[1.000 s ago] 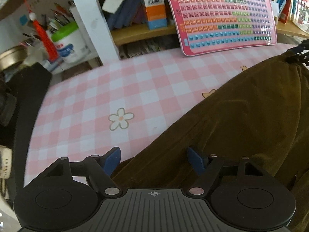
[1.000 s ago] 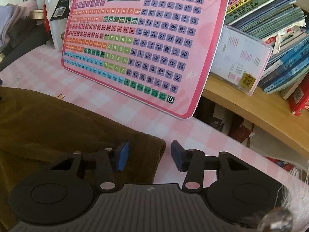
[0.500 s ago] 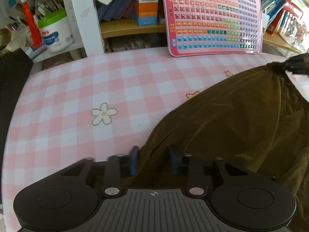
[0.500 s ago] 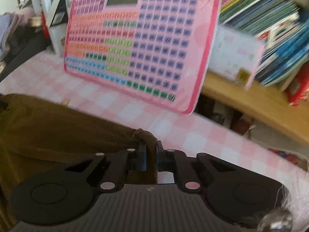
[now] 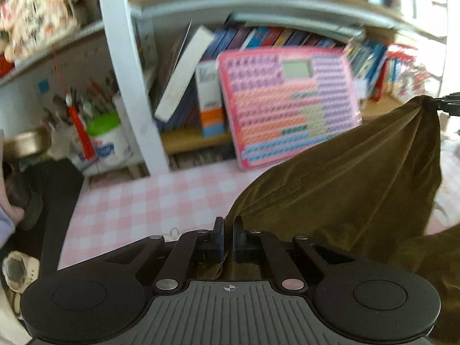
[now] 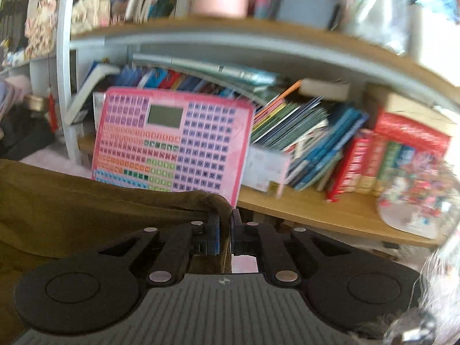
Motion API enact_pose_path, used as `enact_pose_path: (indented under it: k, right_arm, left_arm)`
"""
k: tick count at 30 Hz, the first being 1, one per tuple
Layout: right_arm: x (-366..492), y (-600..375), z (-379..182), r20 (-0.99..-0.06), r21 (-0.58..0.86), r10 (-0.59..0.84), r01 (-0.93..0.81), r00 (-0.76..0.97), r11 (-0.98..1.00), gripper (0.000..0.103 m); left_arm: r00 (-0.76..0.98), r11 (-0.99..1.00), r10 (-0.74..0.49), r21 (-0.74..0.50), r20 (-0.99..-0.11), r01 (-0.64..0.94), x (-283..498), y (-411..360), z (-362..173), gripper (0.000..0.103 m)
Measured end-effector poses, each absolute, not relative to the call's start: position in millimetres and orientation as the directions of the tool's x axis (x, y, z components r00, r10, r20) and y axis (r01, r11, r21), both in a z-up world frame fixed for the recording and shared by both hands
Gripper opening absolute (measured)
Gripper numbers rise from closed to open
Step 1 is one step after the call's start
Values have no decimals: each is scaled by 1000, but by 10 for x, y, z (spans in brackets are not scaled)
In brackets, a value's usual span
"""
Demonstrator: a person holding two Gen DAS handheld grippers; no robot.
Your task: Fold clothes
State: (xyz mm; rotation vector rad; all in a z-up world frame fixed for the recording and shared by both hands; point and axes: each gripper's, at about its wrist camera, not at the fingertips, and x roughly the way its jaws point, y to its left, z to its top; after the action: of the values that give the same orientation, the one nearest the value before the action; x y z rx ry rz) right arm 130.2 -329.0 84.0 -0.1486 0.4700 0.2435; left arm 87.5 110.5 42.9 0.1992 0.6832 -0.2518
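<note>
An olive-brown garment (image 5: pixel 345 184) hangs stretched above the pink checked table (image 5: pixel 138 210). My left gripper (image 5: pixel 228 237) is shut on its near left corner. In the left wrist view the cloth rises to a far right corner, where my right gripper (image 5: pixel 448 102) pinches it. The right wrist view shows my right gripper (image 6: pixel 225 231) shut on a rolled edge of the same garment (image 6: pixel 72 201), which spreads away to the left. The lower part of the cloth is hidden behind the gripper bodies.
A pink keyboard toy (image 5: pixel 287 106) leans against a bookshelf (image 6: pixel 302 201) full of books behind the table. A white shelf post (image 5: pixel 129 80) and a green-lidded tub (image 5: pixel 106 141) with pens stand at the left. A glass globe (image 6: pixel 417 201) sits at the right.
Both grippers went from open to shut on the garment's corners, then lifted it off the table. The views now tilt up toward the shelves.
</note>
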Motion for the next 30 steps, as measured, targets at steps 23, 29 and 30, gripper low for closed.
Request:
enact_pose_path:
  k: [23, 29, 30]
  right_arm:
    - [-1700, -2949, -240, -679, 68, -92, 187, 728, 980, 7]
    - [-1864, -2964, -228, -713, 39, -169, 279, 680, 959, 32]
    - [-1890, -2978, -213, -720, 35, -187, 304, 668, 952, 39]
  left_arm:
    - [739, 949, -261, -25, -621, 314, -1091, 1326, 26, 15]
    - [714, 962, -273, -183, -645, 202, -1247, 1556, -52, 16]
    - [704, 959, -281, -227, -652, 172, -1258, 1600, -74, 17]
